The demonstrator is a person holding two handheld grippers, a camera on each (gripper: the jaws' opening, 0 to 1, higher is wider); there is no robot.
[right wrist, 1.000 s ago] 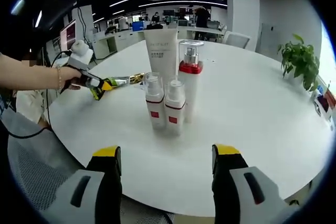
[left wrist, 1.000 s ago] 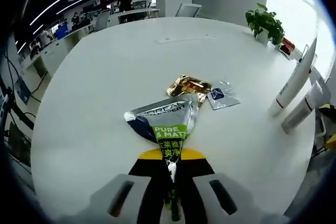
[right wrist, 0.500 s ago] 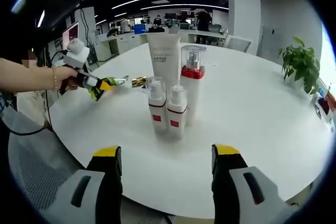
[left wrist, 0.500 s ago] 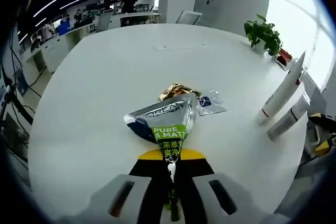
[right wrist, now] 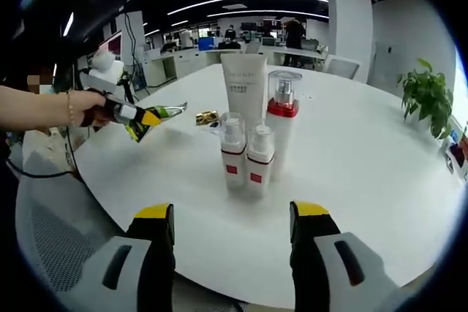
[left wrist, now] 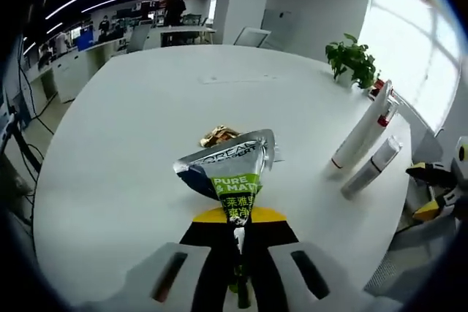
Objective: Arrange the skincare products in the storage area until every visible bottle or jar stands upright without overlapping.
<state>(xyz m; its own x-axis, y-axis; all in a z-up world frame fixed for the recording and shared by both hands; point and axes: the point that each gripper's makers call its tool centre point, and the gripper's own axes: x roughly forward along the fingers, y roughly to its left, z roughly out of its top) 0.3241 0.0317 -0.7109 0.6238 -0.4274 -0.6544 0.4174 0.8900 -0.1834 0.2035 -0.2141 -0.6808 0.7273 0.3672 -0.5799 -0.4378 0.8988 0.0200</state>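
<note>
My left gripper is shut on a silver and green face-wash sachet, held above the white table. A gold sachet lies on the table just beyond it. In the right gripper view a hand holds that left gripper at the left. My right gripper is open and holds nothing, near the table's front edge. Ahead of it stand two small red-labelled bottles, a tall pump bottle with a red collar and a white tube, all upright and close together.
A potted plant stands at the far right of the table. In the left gripper view the white tube and a small bottle appear at the right. Desks and chairs lie beyond the table.
The left gripper has shifted with the sachet still clamped; the gold sachet and the bottles now sit further left in its view. The right gripper stays open, its view slightly shifted.
</note>
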